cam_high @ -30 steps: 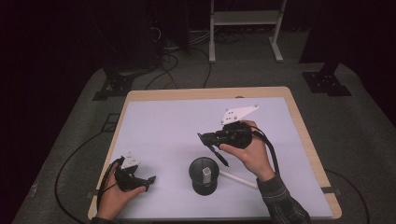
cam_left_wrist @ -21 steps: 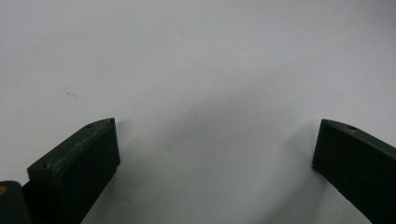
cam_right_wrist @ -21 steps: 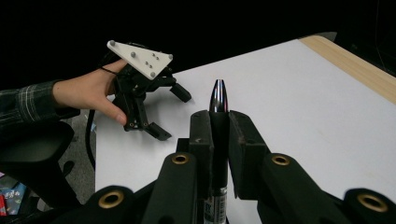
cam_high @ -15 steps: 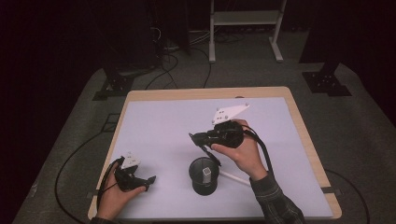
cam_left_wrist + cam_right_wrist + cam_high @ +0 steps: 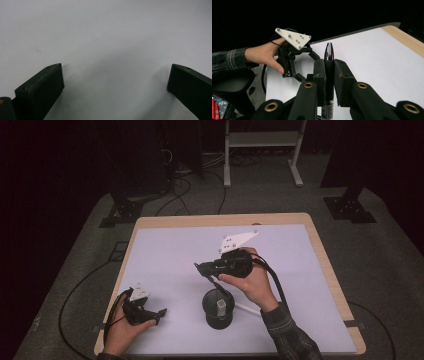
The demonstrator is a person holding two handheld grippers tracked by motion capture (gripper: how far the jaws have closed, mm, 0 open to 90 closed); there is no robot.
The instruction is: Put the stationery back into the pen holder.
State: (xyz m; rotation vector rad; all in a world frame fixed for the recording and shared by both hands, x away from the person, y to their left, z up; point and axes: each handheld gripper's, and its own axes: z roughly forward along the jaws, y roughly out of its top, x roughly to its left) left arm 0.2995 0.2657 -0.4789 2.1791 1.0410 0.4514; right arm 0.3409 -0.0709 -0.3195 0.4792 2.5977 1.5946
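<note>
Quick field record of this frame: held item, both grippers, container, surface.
held item: dark pen, clamped between the right gripper fingers, tip pointing out past them
right gripper: shut on the pen, raised just behind the cup
left gripper: open, nothing between its fingers, low over the mat near the front left corner
container: black cup, upright, one light item inside
beside cup: white stick lying flat
surface: white mat on a wooden table

1 pen (image 5: 329, 53), 1 black cup (image 5: 218, 308), 2 grippers
</note>
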